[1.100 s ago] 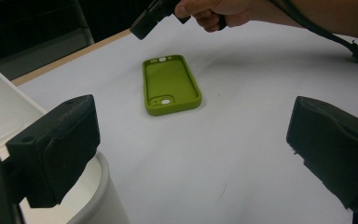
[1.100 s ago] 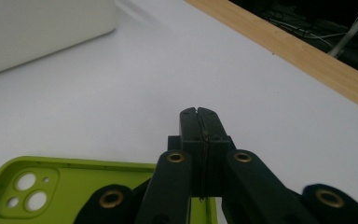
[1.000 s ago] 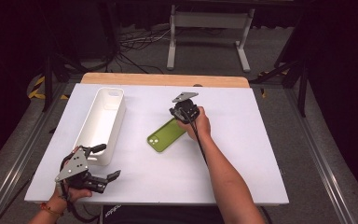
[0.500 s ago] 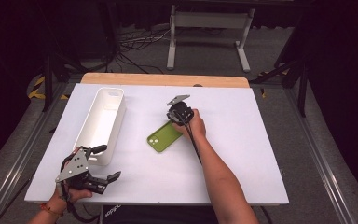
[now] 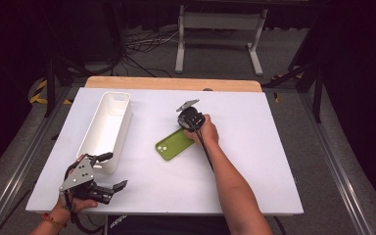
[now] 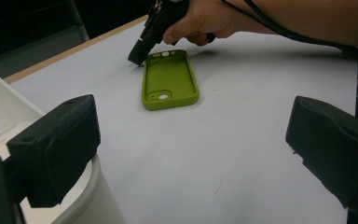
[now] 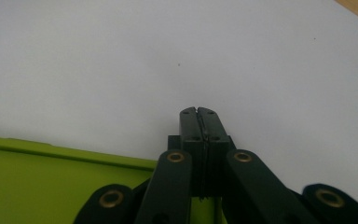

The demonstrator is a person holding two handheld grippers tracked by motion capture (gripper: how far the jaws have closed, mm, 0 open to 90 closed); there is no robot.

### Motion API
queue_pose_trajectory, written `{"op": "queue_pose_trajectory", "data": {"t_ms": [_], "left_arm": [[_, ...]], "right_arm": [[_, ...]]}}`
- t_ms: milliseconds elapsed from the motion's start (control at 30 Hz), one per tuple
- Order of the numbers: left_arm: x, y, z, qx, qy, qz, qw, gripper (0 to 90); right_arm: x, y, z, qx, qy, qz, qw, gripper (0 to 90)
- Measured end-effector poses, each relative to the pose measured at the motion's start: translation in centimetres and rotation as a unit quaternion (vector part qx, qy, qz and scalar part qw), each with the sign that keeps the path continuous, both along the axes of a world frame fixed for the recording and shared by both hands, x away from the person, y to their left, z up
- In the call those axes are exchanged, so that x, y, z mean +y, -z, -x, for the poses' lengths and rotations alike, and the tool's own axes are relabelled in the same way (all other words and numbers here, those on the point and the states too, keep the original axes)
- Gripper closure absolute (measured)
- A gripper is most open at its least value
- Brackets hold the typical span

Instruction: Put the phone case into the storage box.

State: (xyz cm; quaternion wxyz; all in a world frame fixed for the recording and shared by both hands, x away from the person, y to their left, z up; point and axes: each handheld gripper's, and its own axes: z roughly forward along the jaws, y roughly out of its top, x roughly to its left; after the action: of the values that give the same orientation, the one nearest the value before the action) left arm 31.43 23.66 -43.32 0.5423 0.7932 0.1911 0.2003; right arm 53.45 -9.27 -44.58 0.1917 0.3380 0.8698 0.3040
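White counter (image 5: pixel 254 161) under dark studio surroundings, and the green phone case (image 5: pixel 174 144) lies flat near its middle, hollow side up, just right of the long white bin (image 5: pixel 106 128). The right gripper (image 5: pixel 184 119) is down at the case's far end with its jaws pressed fully together on nothing, tip at the rim, apparently to nudge or tip the case. The left gripper (image 5: pixel 108 171) waits wide open at the near-left corner; the case's long axis runs diagonally, camera-hole end pointing near-left, the other end far-right.
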Motion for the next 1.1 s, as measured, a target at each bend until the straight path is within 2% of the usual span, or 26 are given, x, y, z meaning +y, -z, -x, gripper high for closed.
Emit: {"op": "queue_pose_trajectory", "data": {"t_ms": [167, 267, 600, 867, 967, 1100], "left_arm": [[0.0, 0.0, 0.0, -0.001, 0.001, -0.004, 1.0, 3.9], [0.0, 0.0, 0.0, -0.002, 0.0, -0.004, 1.0, 3.9], [-0.4, -0.1, 0.1, -0.004, 0.002, -0.009, 0.9999, 3.9], [-0.6, 0.0, 0.1, 0.0, 0.003, -0.01, 0.9999, 3.9], [-0.6, 0.0, 0.1, -0.002, 0.001, -0.008, 1.0, 4.0], [-0.6, 0.0, 0.1, -0.003, 0.001, -0.01, 0.9999, 4.0]], "right_arm": [[-0.6, -0.1, 0.2, 0.004, -0.005, 0.011, 0.9999, 90.0], [-1.1, -0.2, 0.5, 0.008, -0.005, 0.01, 0.9999, 90.0], [-3.4, -0.9, 2.7, 0.017, -0.007, 0.012, 0.9998, 90.0], [-4.2, -1.1, 4.9, 0.032, -0.039, 0.017, 0.9986, 90.0], [-4.9, -1.1, 6.2, 0.039, -0.065, 0.019, 0.997, 90.0], [-5.2, -1.1, 7.5, 0.043, -0.077, 0.016, 0.9959, 90.0]]}}
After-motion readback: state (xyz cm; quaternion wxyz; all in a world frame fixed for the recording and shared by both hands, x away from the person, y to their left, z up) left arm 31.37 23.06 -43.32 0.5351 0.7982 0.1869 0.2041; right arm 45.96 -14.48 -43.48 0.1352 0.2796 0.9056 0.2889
